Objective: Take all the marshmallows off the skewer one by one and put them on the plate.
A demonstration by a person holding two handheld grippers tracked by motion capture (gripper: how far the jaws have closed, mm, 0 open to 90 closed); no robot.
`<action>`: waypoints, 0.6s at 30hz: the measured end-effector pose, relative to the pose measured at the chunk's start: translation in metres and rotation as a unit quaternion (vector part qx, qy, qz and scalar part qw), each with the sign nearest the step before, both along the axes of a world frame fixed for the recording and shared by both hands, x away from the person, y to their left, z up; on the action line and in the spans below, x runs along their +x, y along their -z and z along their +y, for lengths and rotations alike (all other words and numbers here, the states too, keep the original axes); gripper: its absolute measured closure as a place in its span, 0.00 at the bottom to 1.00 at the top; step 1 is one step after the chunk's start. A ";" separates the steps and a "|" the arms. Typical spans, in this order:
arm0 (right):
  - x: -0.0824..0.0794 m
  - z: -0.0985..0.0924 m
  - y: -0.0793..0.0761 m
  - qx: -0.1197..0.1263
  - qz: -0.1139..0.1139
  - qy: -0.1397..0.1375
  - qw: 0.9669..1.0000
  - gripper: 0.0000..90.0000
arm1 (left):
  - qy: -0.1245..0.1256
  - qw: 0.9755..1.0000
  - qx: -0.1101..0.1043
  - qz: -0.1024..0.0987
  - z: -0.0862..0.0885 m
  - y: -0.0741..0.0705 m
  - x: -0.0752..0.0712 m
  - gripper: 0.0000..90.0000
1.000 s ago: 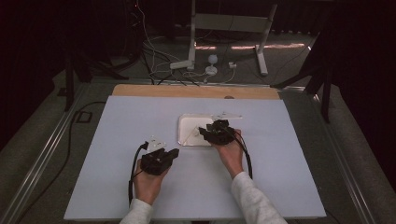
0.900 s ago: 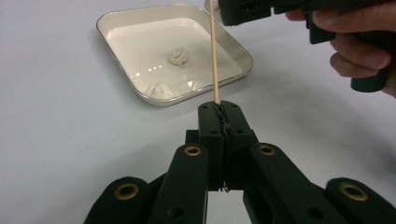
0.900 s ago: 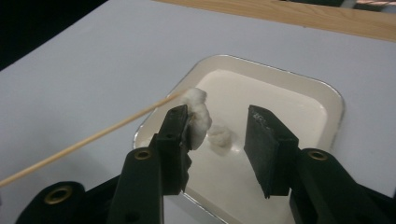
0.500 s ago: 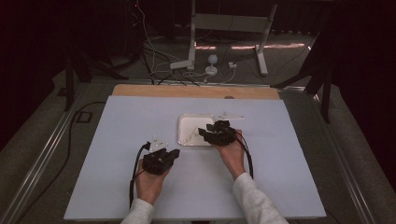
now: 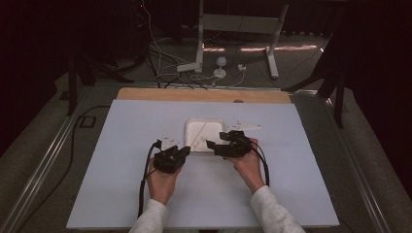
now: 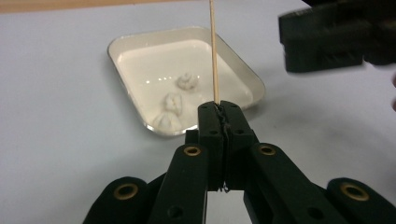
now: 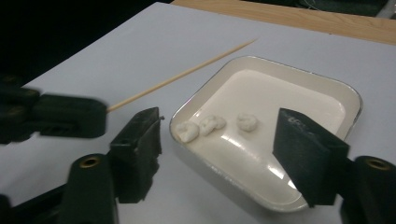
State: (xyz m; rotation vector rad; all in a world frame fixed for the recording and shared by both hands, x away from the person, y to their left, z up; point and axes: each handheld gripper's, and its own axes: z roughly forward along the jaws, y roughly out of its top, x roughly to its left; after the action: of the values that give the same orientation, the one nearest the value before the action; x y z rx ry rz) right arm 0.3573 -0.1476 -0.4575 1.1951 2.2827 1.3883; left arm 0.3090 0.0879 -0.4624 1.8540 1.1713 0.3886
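Right now the skewer (image 6: 214,51) is clamped at its lower end between the closed jaws of the left gripper (image 6: 220,108). It is a thin wooden stick, and in the left gripper view it rises straight up from the jaws, over the near right part of the tray (image 6: 140,39). In the right gripper view the skewer (image 7: 182,74) passes just beside the left rim of the tray (image 7: 348,93) and its pointed tip lies beyond the far left corner, above the table (image 7: 121,42).

The tray is white, shallow, with rounded corners, and it rests on the pale table near the middle. Inside it lie three small white pieces (image 7: 215,124), close together in a row near one edge; in the left gripper view the pieces (image 6: 173,100) are in the near part of the tray.

The right gripper (image 7: 217,140) is at the near edge of the tray. Its jaws have just been opening and now stand wide apart, with nothing pressed between them; the tray corner with the pieces is seen in the gap. In the high view the left gripper (image 5: 182,151) and the right gripper (image 5: 214,144) are near each other at the front side of the tray (image 5: 192,124), each in one hand.
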 end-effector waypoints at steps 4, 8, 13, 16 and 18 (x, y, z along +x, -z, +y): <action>-0.004 -0.004 0.000 0.009 0.002 -0.004 1.000 0.25 | -0.002 1.000 0.000 -0.013 -0.006 -0.002 0.007 0.99; -0.007 -0.008 0.001 0.012 0.009 -0.011 1.000 0.18 | -0.005 1.000 0.001 -0.019 -0.012 -0.002 0.015 0.99; -0.011 -0.015 0.003 0.009 0.008 -0.007 1.000 0.17 | -0.012 1.000 0.002 -0.020 -0.018 -0.002 0.023 0.99; -0.013 -0.017 0.004 0.006 0.007 -0.007 1.000 0.17 | -0.021 1.000 0.002 -0.018 -0.021 -0.002 0.028 0.99; -0.015 -0.019 0.005 0.003 0.004 -0.007 1.000 0.17 | -0.025 1.000 0.003 -0.018 -0.022 -0.001 0.031 0.99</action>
State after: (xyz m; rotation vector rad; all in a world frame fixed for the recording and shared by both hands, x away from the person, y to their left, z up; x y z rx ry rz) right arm 0.3424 -0.1663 -0.4624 1.1904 2.2983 1.3991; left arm 0.3399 0.0658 -0.4609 1.8180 1.1960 0.4513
